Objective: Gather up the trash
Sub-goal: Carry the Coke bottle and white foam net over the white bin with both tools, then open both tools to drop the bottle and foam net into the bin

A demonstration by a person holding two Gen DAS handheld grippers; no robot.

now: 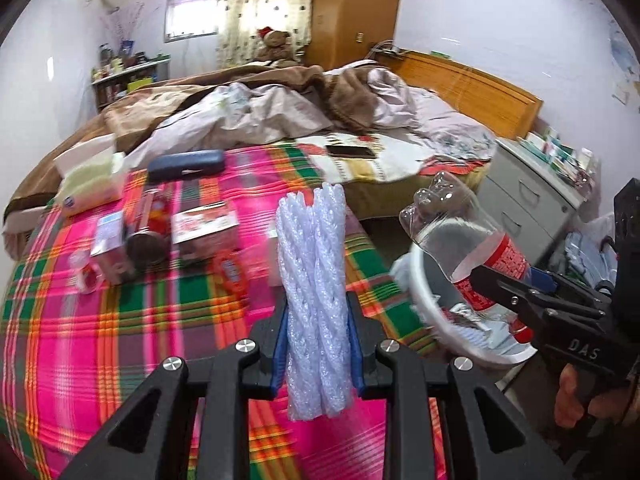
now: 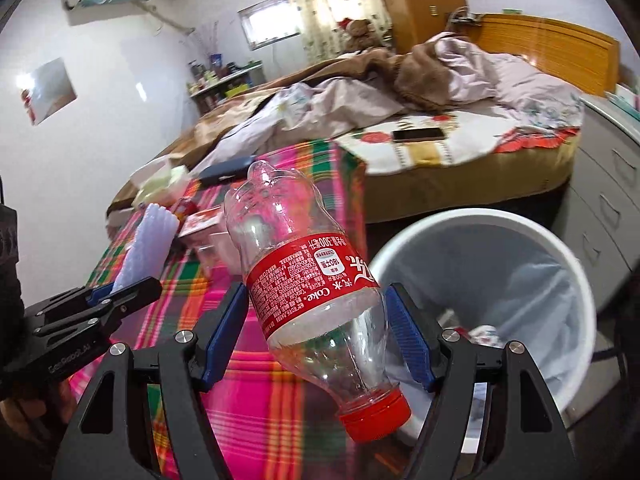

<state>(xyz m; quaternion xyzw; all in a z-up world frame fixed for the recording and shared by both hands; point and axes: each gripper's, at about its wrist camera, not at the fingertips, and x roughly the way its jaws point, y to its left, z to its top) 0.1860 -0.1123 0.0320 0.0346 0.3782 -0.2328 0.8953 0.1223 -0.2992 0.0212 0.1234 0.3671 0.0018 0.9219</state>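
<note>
— Which hand is nearer the bin point(image 2: 480, 240)?
— The right gripper point(image 2: 316, 336), clamped on the bottle point(image 2: 308, 280), cap pointing at five o'clock; bin at two o'clock.
— The left gripper point(image 1: 318, 354)?
— Pinching foam point(image 1: 314, 280), farther off.

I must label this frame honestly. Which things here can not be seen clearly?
- Bin contents: right wrist view, hidden by bottle and liner.
- Small items on plaid cloth: left wrist view, blurred.
- Foam roll lower end: left wrist view, behind left gripper.
- Shelf items: too small.
</note>
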